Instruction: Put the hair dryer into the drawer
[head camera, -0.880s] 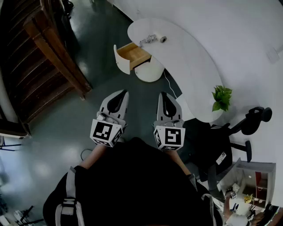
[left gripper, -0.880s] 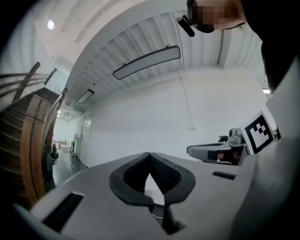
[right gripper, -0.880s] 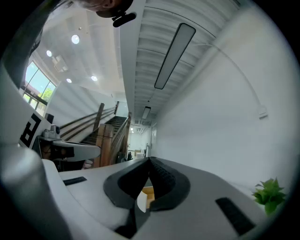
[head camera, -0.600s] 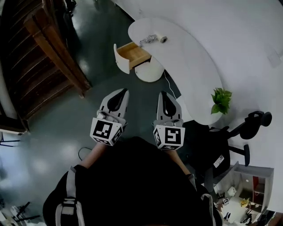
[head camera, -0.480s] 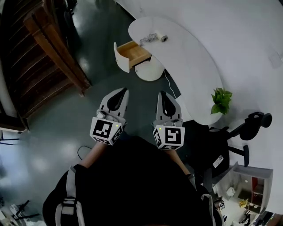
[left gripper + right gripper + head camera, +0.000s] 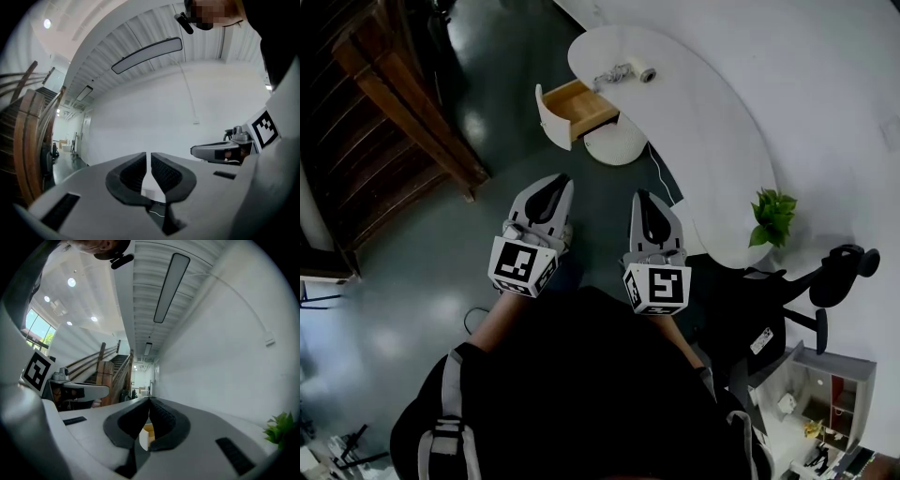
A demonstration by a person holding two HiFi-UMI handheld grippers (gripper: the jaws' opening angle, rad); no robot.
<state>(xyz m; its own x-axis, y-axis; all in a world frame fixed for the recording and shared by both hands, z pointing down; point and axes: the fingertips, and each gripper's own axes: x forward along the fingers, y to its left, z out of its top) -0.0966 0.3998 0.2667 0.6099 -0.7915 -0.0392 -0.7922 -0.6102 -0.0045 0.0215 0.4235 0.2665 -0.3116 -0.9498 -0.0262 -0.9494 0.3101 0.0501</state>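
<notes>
A pale hair dryer (image 6: 628, 72) with its cord lies on the far end of the curved white desk (image 6: 703, 122). Just below it a wooden drawer (image 6: 574, 106) with a white front stands pulled out, and nothing shows inside it. My left gripper (image 6: 557, 181) and right gripper (image 6: 639, 197) are held side by side over the dark floor, well short of the desk. In the left gripper view the left gripper (image 6: 148, 154) is shut and holds nothing. In the right gripper view the right gripper (image 6: 149, 400) has its tips together, with the drawer (image 6: 146, 432) showing behind them.
A wooden staircase (image 6: 403, 103) runs along the left. A potted plant (image 6: 771, 217) stands at the near end of the desk, a black office chair (image 6: 787, 291) beside it. A thin cable (image 6: 661, 178) trails on the floor under the desk.
The desk and the drawer have slid slightly up and to the left in the head view. Both grippers keep their pose side by side and stay shut.
</notes>
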